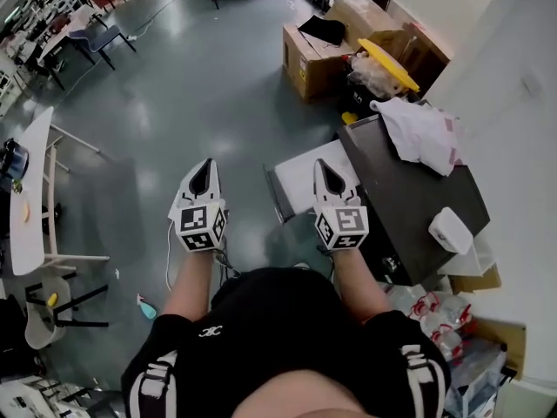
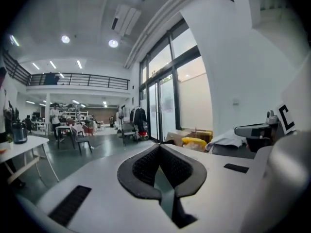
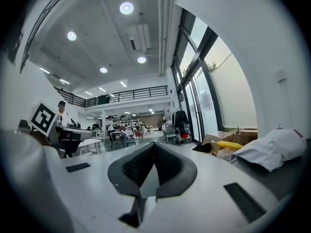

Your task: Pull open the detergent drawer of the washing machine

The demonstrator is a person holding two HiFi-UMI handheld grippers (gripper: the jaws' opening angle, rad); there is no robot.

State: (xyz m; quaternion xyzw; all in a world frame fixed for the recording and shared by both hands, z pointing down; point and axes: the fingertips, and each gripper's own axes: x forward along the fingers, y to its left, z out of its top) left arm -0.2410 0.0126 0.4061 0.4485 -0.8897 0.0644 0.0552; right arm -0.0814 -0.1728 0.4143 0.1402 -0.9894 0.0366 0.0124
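Your right claw [image 1: 326, 172], shut and empty like your left claw [image 1: 204, 171], hangs just left of the washing machine [image 1: 409, 190], so it's the nearer one.

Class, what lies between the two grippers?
In the head view, grey floor lies between the left gripper and right gripper, plus a white panel edge.

Dark washer top [image 1: 409, 190]: white cloth [image 1: 422, 133] on its far edge, small white tub [image 1: 451, 230] at its right edge. Grey floor [image 1: 191, 85]: cardboard boxes [image 1: 318, 55] beyond the washer, white table [image 1: 30, 190] far left.
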